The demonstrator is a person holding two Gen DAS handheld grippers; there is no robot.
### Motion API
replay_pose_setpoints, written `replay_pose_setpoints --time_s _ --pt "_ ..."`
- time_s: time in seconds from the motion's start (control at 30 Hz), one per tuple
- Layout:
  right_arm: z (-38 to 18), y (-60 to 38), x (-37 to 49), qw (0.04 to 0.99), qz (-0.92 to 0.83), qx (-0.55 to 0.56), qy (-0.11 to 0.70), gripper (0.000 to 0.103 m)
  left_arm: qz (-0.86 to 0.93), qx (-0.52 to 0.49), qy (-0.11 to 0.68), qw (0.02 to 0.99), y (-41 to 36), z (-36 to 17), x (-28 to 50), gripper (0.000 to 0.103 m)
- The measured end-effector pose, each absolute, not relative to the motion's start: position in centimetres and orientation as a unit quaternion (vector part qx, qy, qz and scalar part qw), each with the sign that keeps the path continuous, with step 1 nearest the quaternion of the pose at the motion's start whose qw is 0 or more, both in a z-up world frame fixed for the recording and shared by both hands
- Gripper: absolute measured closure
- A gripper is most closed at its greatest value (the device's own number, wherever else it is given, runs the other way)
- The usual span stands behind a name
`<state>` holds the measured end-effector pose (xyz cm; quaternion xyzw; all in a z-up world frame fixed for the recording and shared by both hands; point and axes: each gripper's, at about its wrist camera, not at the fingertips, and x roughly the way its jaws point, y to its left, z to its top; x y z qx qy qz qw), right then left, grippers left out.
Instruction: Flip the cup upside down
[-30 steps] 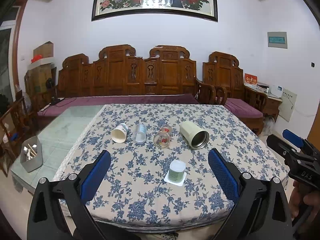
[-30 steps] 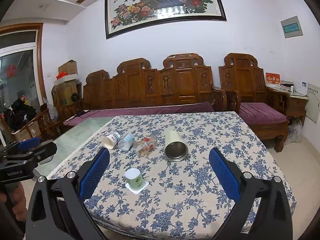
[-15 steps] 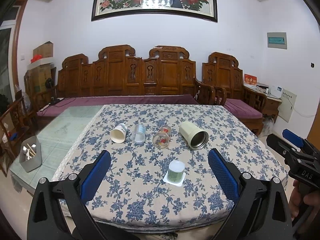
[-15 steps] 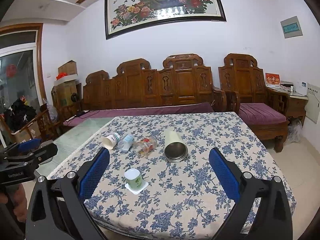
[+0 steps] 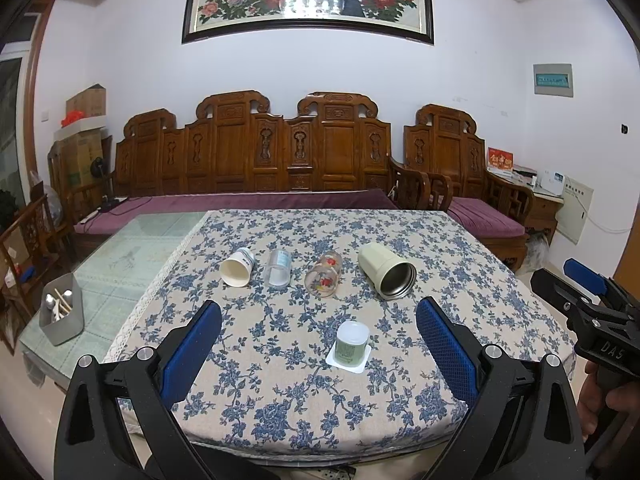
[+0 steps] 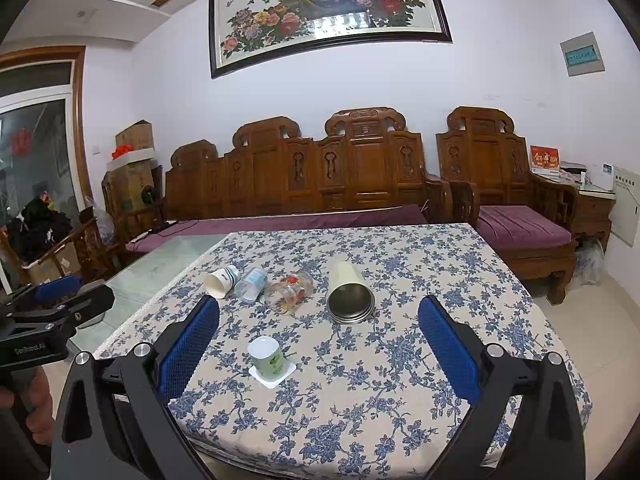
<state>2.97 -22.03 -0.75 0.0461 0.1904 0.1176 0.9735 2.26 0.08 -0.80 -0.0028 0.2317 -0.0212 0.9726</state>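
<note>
A small green cup with a white top [image 5: 351,343] [image 6: 265,357] stands on a white square coaster [image 5: 346,363] near the front of the floral tablecloth. Behind it several cups lie on their sides: a white paper cup [image 5: 236,267] [image 6: 221,278], a clear plastic cup [image 5: 278,269] [image 6: 251,283], a flowered glass [image 5: 324,274] [image 6: 289,291] and a cream steel tumbler [image 5: 386,270] [image 6: 349,294]. My left gripper [image 5: 319,342] and right gripper [image 6: 319,340] are both open and empty, held off the table's front edge.
The tablecloth [image 5: 304,392] covers the right part of a glass-topped table [image 5: 132,248]. A grey box of utensils [image 5: 61,315] stands at its left front corner. A carved wooden sofa [image 5: 256,172] lines the back wall. The right gripper's body [image 5: 592,320] shows at the left view's right edge.
Both grippers have drawn back slightly from the table; the cups look a little smaller. Nothing on the table has moved.
</note>
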Motion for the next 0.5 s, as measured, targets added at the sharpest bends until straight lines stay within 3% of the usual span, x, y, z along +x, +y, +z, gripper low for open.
replay_pose_setpoints --time_s 0.5 --pt "-0.70 -21.92 2.80 0.973 0.119 0.050 0.189 0.003 -0.022 -0.002 0.232 0.972 0.11 -0.87 2.26 0.009"
